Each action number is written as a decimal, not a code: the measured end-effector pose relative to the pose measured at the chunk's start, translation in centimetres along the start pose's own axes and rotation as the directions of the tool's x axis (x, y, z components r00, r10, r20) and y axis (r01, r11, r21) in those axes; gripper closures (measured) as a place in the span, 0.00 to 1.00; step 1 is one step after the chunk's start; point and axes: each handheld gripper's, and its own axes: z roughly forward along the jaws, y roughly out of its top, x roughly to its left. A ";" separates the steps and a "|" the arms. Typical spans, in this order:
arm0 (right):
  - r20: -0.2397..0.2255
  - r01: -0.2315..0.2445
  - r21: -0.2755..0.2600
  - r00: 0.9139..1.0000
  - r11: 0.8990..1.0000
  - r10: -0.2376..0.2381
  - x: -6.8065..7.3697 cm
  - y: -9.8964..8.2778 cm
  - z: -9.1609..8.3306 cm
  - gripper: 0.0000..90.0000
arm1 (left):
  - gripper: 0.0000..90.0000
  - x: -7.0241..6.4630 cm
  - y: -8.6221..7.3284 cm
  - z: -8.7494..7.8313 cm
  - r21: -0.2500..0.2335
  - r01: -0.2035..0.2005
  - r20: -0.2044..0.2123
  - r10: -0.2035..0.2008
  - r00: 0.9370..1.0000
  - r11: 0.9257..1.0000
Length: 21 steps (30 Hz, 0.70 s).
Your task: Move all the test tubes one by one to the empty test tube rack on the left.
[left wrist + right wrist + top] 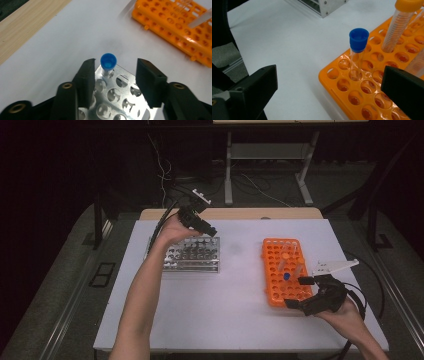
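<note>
A clear tube with a blue cap (pixel 108 61) stands in a corner hole of the metal rack (pixel 120 96). My left gripper (pixel 115 65) hangs just above it, open, with a jaw on either side of the cap and neither pad touching it. In the high view that gripper (pixel 202 226) sits over the far edge of the metal rack (pixel 192 256). My right gripper (pixel 299 292) is open wide at the near end of the orange rack (pixel 274 292). Ahead of its jaws (pixel 329 72) a second blue-capped tube (pixel 358 47) stands in the orange rack (pixel 362 100), untouched.
Orange-capped tubes (pixel 285 256) stand further back in the orange rack, one of them (pixel 402 25) close by in the right gripper view. A white table (pixel 225 310) carries both racks, with a wooden strip (pixel 235 213) along its far edge. Cables trail from both grippers.
</note>
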 end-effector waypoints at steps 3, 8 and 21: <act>0.006 0.000 0.013 1.000 1.000 0.000 -0.2 -0.1 0.4 0.00 | 0.48 -0.3 -0.6 -0.7 -0.015 0.008 0.001 -0.008 1.000 1.000; 0.021 0.016 0.038 1.000 0.999 -0.017 -0.5 -0.1 1.0 0.06 | 0.37 -0.8 -1.4 -2.1 -0.053 0.016 0.001 -0.016 1.000 0.998; 0.077 0.033 0.057 0.996 0.998 -0.037 -1.3 0.2 2.2 0.36 | 0.15 -4.0 -3.8 -5.2 -0.109 0.003 -0.028 -0.006 1.000 0.994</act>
